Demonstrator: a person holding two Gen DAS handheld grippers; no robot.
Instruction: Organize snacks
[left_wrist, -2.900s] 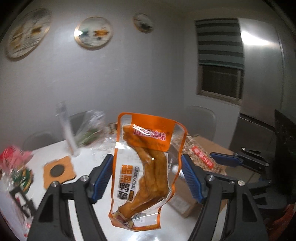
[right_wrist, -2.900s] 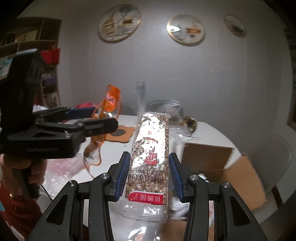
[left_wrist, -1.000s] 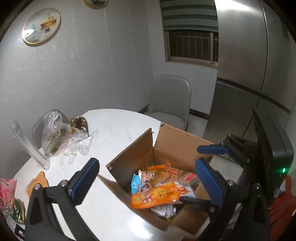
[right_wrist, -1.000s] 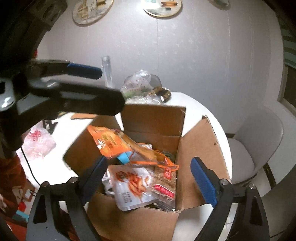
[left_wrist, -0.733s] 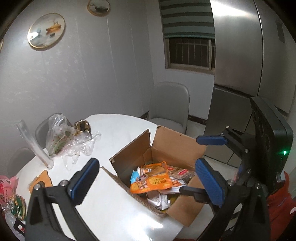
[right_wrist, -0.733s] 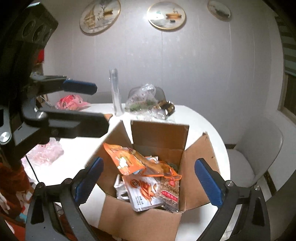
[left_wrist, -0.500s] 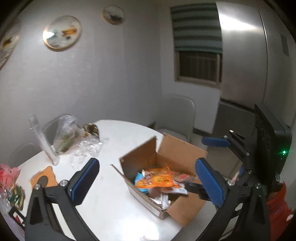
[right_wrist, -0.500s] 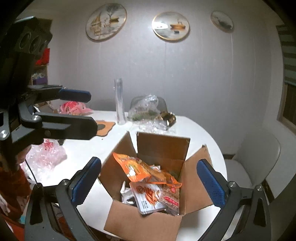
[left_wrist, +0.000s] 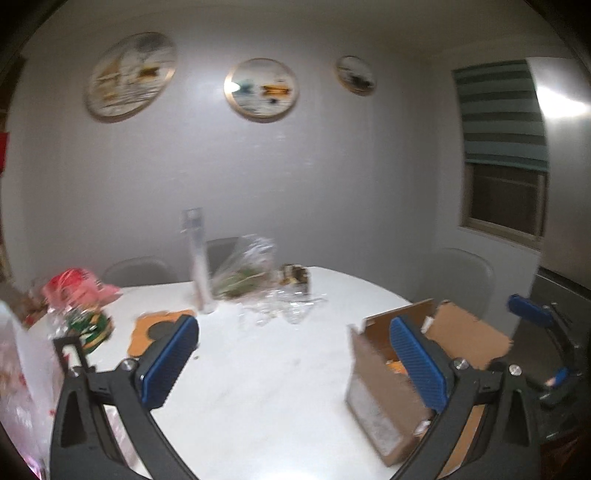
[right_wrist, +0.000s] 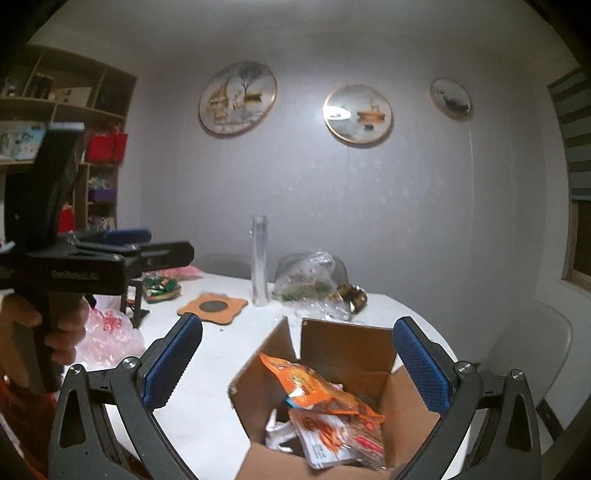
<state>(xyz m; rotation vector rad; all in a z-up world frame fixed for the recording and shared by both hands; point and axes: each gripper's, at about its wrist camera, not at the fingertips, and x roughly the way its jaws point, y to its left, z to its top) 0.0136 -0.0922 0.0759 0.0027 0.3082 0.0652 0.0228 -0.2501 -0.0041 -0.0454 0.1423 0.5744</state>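
Observation:
An open cardboard box (right_wrist: 343, 343) stands at the near right of the white table (right_wrist: 221, 347). Inside it lie an orange snack packet (right_wrist: 303, 380) and several other packets. My right gripper (right_wrist: 297, 362) hovers over the box's near side, open, nothing between its blue pads. My left gripper (left_wrist: 293, 362) is open and empty over bare table (left_wrist: 258, 387), with the box (left_wrist: 373, 391) behind its right finger. A hand (right_wrist: 62, 332) holds the left gripper (right_wrist: 155, 243) at the left of the right wrist view. The right gripper (left_wrist: 543, 345) shows at the far right.
Red snack bags (left_wrist: 74, 288) and a green packet (left_wrist: 88, 325) sit at the table's left, near a pink bag (right_wrist: 107, 332). An orange coaster (right_wrist: 212, 306), a clear tube (right_wrist: 258, 258), a crumpled plastic bag (right_wrist: 306, 280) and chairs (right_wrist: 532, 354) stand further back.
The left gripper has swung left, away from the box, and now faces across the table. The right gripper has drawn back and risen a little. Both stay open and empty.

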